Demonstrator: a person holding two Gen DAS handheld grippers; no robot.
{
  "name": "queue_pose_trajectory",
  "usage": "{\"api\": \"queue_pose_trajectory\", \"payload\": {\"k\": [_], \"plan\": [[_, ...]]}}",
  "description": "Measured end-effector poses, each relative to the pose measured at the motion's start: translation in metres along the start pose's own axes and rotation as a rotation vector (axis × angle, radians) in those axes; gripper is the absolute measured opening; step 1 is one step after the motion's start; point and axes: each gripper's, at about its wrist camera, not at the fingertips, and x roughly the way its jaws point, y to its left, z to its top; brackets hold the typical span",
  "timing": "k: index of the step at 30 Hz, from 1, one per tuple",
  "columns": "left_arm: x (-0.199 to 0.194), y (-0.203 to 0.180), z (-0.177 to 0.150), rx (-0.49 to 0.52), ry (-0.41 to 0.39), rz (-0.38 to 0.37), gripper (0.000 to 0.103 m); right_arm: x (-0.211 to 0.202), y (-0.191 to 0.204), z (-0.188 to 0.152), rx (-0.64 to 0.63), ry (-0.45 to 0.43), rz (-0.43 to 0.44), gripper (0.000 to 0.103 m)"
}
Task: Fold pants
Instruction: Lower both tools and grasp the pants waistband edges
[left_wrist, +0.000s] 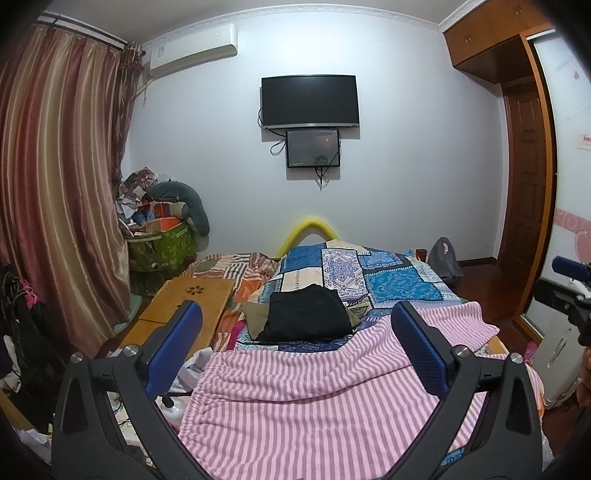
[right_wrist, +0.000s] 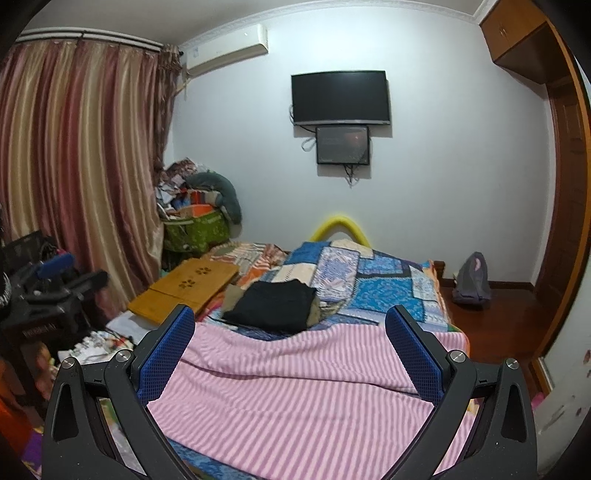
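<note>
Pink and white striped pants (left_wrist: 303, 398) lie spread on the bed at its near end; they also show in the right wrist view (right_wrist: 295, 391). My left gripper (left_wrist: 295, 332) is open and empty, held above the pants. My right gripper (right_wrist: 290, 332) is open and empty, also above the pants. The right gripper shows at the right edge of the left wrist view (left_wrist: 570, 291), and the left gripper at the left edge of the right wrist view (right_wrist: 55, 277).
A folded black garment (left_wrist: 306, 317) lies on an olive one beyond the pants, on a blue patchwork quilt (left_wrist: 388, 273). A wooden lap table (left_wrist: 184, 306) rests at the bed's left. Curtains, a cluttered basket (left_wrist: 162, 240), a wall television and a wardrobe surround the bed.
</note>
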Motion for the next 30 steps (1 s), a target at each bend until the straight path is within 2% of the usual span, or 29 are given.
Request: {"api": "queue_pose_trajectory", "payload": {"k": [6, 14, 22, 26, 30], "plan": [[0.046, 0.015, 0.005, -0.024, 0.033, -0.023, 0.103, 0.03, -0.028, -0.004, 0.032, 0.057, -0.06, 0.103], [0.148, 0.042, -0.002, -0.023, 0.157, 0.056, 0.103, 0.071, -0.075, -0.011, 0.039, 0.128, -0.188, 0.103], [0.266, 0.087, -0.04, -0.047, 0.352, 0.142, 0.103, 0.114, -0.131, -0.017, 0.106, 0.192, -0.261, 0.103], [0.307, 0.11, -0.064, -0.018, 0.431, 0.192, 0.103, 0.144, -0.156, -0.023, 0.137, 0.247, -0.275, 0.103], [0.349, 0.137, -0.092, -0.04, 0.535, 0.225, 0.103, 0.18, -0.168, -0.035, 0.123, 0.321, -0.265, 0.102]]}}
